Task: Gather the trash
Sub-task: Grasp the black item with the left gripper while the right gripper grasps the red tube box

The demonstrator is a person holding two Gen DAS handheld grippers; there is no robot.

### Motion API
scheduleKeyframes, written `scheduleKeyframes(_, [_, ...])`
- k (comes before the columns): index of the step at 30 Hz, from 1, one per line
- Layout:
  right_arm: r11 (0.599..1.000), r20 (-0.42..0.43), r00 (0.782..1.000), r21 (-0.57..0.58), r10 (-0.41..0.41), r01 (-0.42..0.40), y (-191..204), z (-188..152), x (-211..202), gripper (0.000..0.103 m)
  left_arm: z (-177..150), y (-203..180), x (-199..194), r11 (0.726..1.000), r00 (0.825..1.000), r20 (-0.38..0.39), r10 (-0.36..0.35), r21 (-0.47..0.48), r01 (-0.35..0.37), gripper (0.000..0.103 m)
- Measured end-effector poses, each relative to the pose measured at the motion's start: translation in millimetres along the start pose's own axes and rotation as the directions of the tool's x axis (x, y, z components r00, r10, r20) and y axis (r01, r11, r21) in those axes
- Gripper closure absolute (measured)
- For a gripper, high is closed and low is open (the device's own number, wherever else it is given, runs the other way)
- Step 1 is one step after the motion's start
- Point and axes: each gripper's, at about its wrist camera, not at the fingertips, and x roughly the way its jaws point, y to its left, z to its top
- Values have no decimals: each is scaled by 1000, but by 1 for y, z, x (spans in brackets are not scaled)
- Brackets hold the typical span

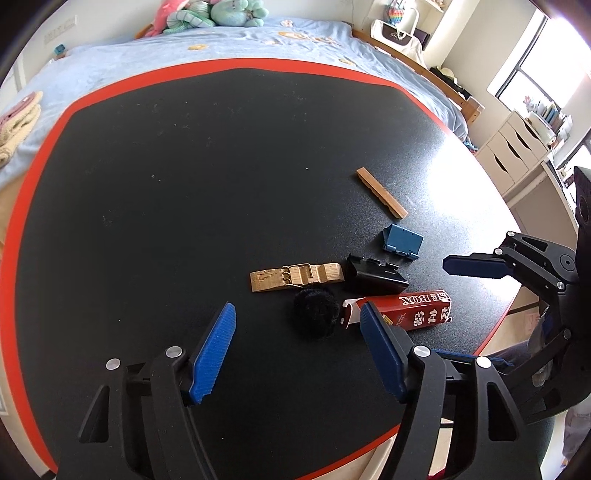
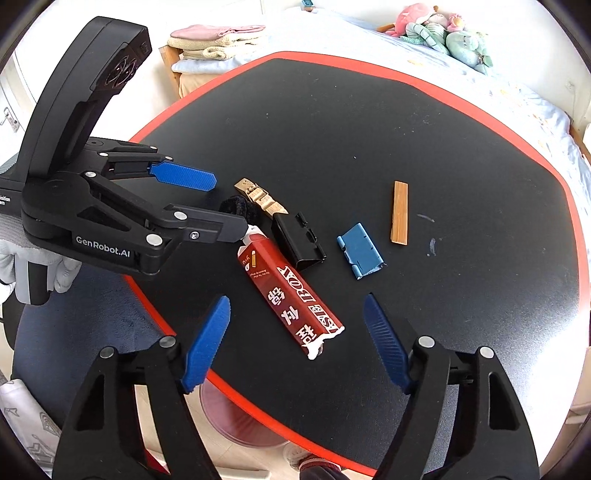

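Observation:
Trash lies on a black table with a red rim (image 1: 110,103): a red carton (image 1: 413,308) (image 2: 291,299), a black fuzzy ball (image 1: 316,308) (image 2: 240,206), a black plastic clip (image 1: 373,277) (image 2: 301,242), a blue plastic piece (image 1: 402,242) (image 2: 360,253), a wooden clip piece (image 1: 295,277) (image 2: 260,195) and a thin wooden strip (image 1: 382,192) (image 2: 400,212). My left gripper (image 1: 297,325) is open and empty, just above the ball and the carton's end. My right gripper (image 2: 297,314) is open and empty, straddling the carton's near end.
A bed with blue sheets and plush toys (image 1: 214,14) lies beyond the table. White drawers (image 1: 513,147) stand at the right. A pink bin (image 2: 236,417) sits on the floor under the table's near edge. Folded towels (image 2: 210,40) lie on the bed.

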Motion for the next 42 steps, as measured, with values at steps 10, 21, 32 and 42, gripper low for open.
scheduleKeyframes(10, [1000,-30,1000,-26,1,-2,3,-3,10,54,0,-5,1,1000,1000,-3,-17,11,17,68])
scheduleKeyframes(21, [1000,-23,1000,-23,-6,6,4,-7,7,82,-2,-3,-4,999,999,9,-32,16,32,84])
scheduleKeyframes(32, [1000,-5,1000,16,-4,5,8,-16,-10,88,-5,-5,-20,999,999,36,-38,19,37,84])
scheduleKeyframes(42, [996,52,999,86,-11,6,9,-28,-49,88,-11,-17,-48,997,996,68,-51,60,47,84])
